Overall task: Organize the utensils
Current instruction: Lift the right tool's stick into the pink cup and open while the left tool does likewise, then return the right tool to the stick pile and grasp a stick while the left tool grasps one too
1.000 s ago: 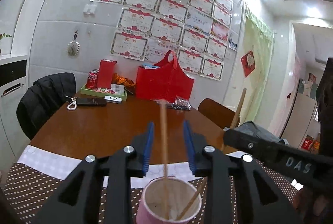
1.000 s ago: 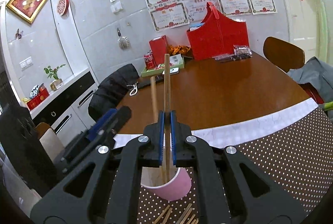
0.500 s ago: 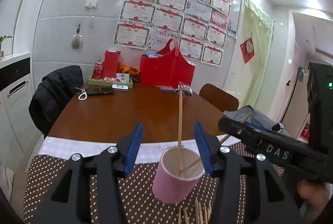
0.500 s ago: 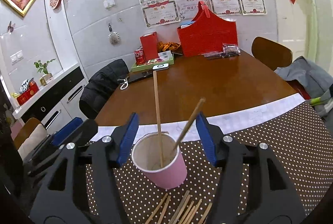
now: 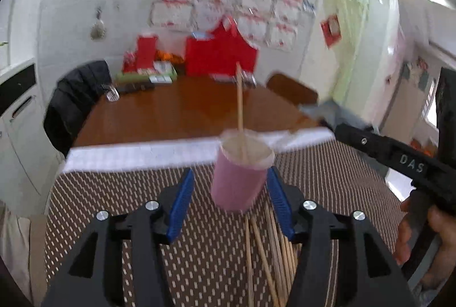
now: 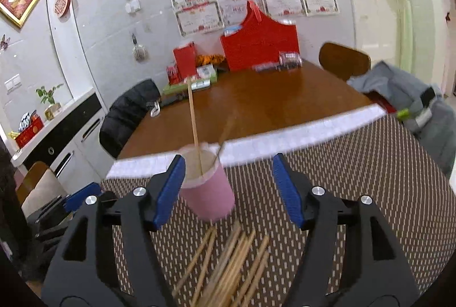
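Note:
A pink cup (image 5: 238, 183) stands on the dotted brown mat and holds upright wooden chopsticks (image 5: 240, 104); it also shows in the right wrist view (image 6: 207, 193) with a chopstick (image 6: 193, 119) leaning in it. Several loose chopsticks (image 5: 270, 252) lie on the mat in front of the cup, also in the right wrist view (image 6: 228, 258). My left gripper (image 5: 229, 204) is open and empty, its jaws either side of the cup's base. My right gripper (image 6: 228, 190) is open and empty, above the loose chopsticks; it shows in the left wrist view (image 5: 399, 161) at the right.
The brown wooden table (image 6: 256, 107) extends beyond the mat's white border. At its far end stand a red bag (image 6: 259, 47), a red box (image 6: 185, 59) and a green tray (image 6: 189, 84). A chair with a black jacket (image 6: 128, 113) stands left, a wooden chair (image 6: 343, 60) right.
Both grippers have let go of their chopsticks, which now stand in the cup, opened wide, and drawn back and down toward the loose chopsticks on the mat.

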Action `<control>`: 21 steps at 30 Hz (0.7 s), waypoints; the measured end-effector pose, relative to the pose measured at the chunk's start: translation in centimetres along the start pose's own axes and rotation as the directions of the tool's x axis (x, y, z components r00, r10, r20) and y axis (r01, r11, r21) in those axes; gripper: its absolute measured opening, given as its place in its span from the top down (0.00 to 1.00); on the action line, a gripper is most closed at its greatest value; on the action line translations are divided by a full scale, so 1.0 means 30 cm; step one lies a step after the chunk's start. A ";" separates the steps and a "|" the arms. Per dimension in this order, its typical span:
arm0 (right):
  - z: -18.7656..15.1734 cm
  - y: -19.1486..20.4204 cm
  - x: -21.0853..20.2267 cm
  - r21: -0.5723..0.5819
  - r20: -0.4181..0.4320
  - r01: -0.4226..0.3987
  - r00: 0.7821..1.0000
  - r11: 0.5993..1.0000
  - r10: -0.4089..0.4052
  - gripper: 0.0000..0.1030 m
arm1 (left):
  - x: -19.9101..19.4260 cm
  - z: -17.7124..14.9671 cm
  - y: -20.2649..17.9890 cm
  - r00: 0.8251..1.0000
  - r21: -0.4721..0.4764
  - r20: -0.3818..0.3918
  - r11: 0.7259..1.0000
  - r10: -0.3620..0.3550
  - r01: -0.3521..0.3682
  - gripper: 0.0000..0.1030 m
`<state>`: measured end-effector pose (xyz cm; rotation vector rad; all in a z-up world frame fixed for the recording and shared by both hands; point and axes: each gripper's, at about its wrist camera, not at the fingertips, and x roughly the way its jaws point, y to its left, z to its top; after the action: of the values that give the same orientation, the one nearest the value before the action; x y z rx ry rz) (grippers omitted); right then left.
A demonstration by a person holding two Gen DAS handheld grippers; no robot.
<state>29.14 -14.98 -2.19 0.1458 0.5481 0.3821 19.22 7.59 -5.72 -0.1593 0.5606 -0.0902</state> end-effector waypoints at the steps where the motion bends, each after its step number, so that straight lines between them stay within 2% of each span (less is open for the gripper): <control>1: -0.035 -0.008 0.000 0.002 -0.024 0.007 1.000 1.000 -0.007 0.38 | 0.017 -0.026 -0.004 0.999 0.013 -0.046 1.000 0.000 0.000 0.48; 4: -0.144 -0.023 0.002 0.006 -0.094 0.027 0.995 1.000 -0.026 0.38 | 0.064 -0.095 -0.020 0.989 0.052 -0.151 0.999 0.008 0.000 0.48; 7: -0.241 -0.021 0.000 -0.010 -0.148 0.053 0.987 0.999 -0.054 0.38 | 0.111 -0.167 -0.044 0.968 0.094 -0.249 0.995 -0.005 0.030 0.48; 10: -0.309 -0.015 -0.003 -0.037 -0.188 0.084 0.978 0.996 -0.089 0.38 | 0.151 -0.212 -0.061 0.948 0.133 -0.319 0.991 0.012 0.032 0.48; 12: -0.350 -0.013 -0.002 -0.057 -0.221 0.101 0.969 0.993 -0.111 0.38 | 0.181 -0.244 -0.065 0.927 0.146 -0.375 0.988 0.018 0.040 0.48; 14: -0.385 -0.012 0.000 -0.081 -0.247 0.119 0.959 0.990 -0.136 0.38 | 0.203 -0.260 -0.058 0.914 0.144 -0.404 0.989 0.028 0.034 0.48; 18: -0.431 -0.020 0.019 -0.114 -0.293 0.147 0.940 0.983 -0.174 0.38 | 0.225 -0.283 -0.022 0.901 0.116 -0.432 0.993 0.039 0.013 0.48; 21: -0.456 -0.028 0.035 -0.117 -0.321 0.158 0.928 0.981 -0.187 0.39 | 0.233 -0.291 -0.015 0.900 0.129 -0.431 0.992 0.063 -0.008 0.48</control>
<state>22.94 -14.87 -14.46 -0.0559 0.8688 0.2586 20.41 5.15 -16.56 -0.0041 1.0027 -0.1260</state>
